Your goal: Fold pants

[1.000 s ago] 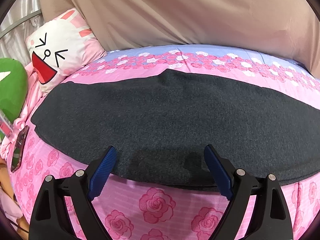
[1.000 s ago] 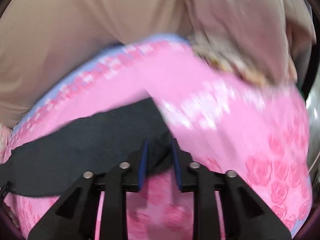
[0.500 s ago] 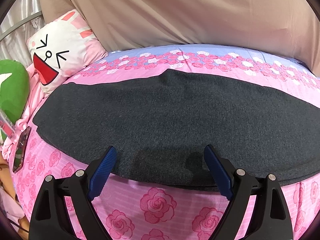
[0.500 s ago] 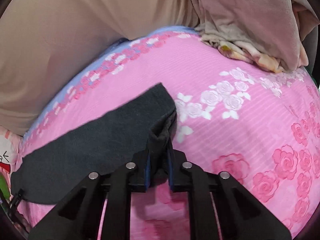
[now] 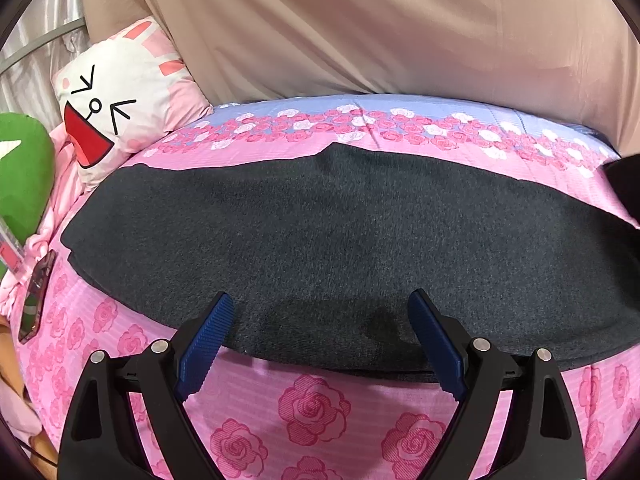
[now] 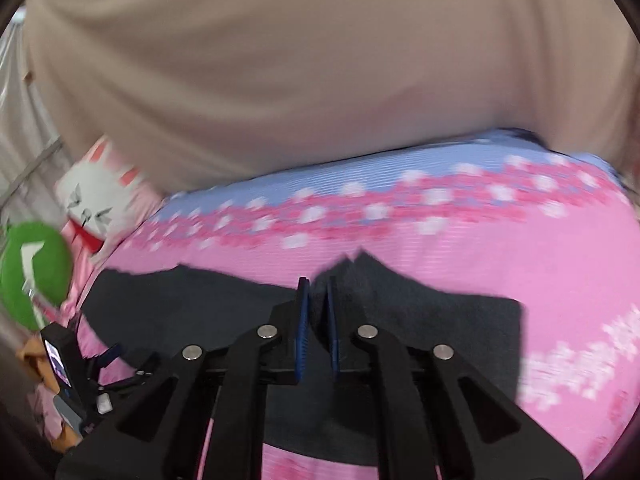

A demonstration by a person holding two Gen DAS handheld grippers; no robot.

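The dark grey pants (image 5: pixel 340 240) lie flat and lengthwise across the pink rose bedsheet (image 5: pixel 312 404). My left gripper (image 5: pixel 320 312) is open, its blue pads (image 5: pixel 206 340) hovering over the near edge of the pants, holding nothing. My right gripper (image 6: pixel 316 292) is shut on a raised fold of the pants (image 6: pixel 420 304) and holds it lifted above the rest of the fabric. The left gripper also shows in the right wrist view (image 6: pixel 104 360), at the lower left.
A white rabbit-face pillow (image 5: pixel 120 112) and a green plush (image 5: pixel 24 176) lie at the left end of the bed. A phone (image 5: pixel 36 296) lies near the left edge. A beige curtain (image 5: pixel 360 28) hangs behind the bed.
My right gripper closed on the pants end and has swung leftward, carrying it lifted over the rest of the pants. The left gripper has stayed open and still.
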